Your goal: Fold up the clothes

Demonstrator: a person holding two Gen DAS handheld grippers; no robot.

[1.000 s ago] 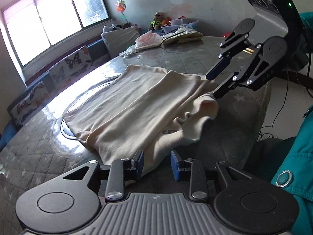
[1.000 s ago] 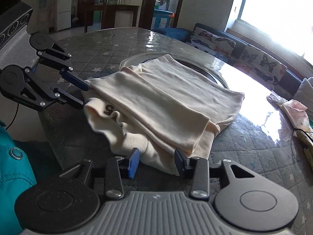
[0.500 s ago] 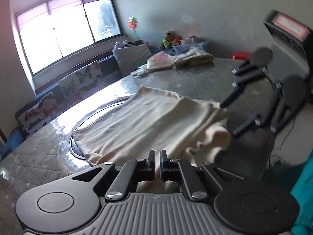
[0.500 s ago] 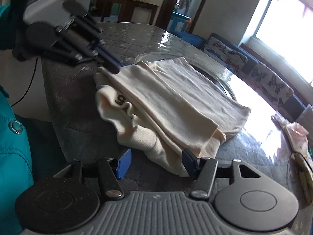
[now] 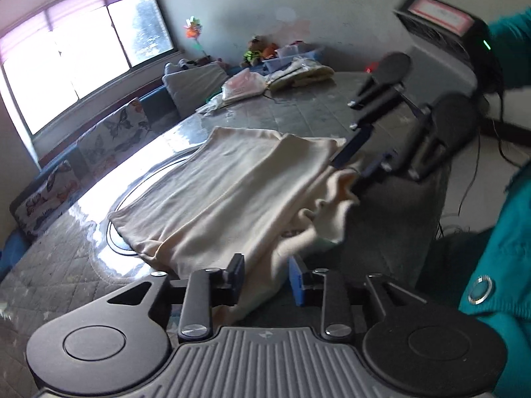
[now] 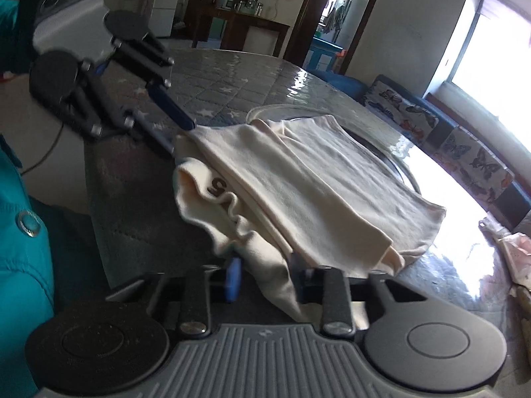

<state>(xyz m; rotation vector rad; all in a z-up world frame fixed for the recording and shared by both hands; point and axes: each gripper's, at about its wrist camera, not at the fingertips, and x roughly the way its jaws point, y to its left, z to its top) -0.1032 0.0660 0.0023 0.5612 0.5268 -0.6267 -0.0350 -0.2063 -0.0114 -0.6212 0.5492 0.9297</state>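
Observation:
A cream garment (image 5: 232,195) lies partly folded on the dark quilted round table (image 5: 315,106), its near end bunched at the table's edge. It shows in the right wrist view (image 6: 308,195) with a dark "5" printed on the bunched part. My left gripper (image 5: 265,277) is open, its jaws on either side of the garment's near corner. My right gripper (image 6: 265,280) is open, its jaws on either side of the other near corner. Each gripper appears in the other's view, at the garment's far corner (image 5: 355,162) (image 6: 176,132).
Bags and folded clothes (image 5: 282,76) sit at the table's far side. A glass turntable (image 6: 391,152) lies under the garment. A butterfly-print bench (image 5: 99,139) runs under the window. My teal jacket (image 5: 497,248) is close by the table's edge.
The left gripper was shut half a second ago and is now open around the near corner. Both grippers have moved forward so the garment's corners lie between their jaws.

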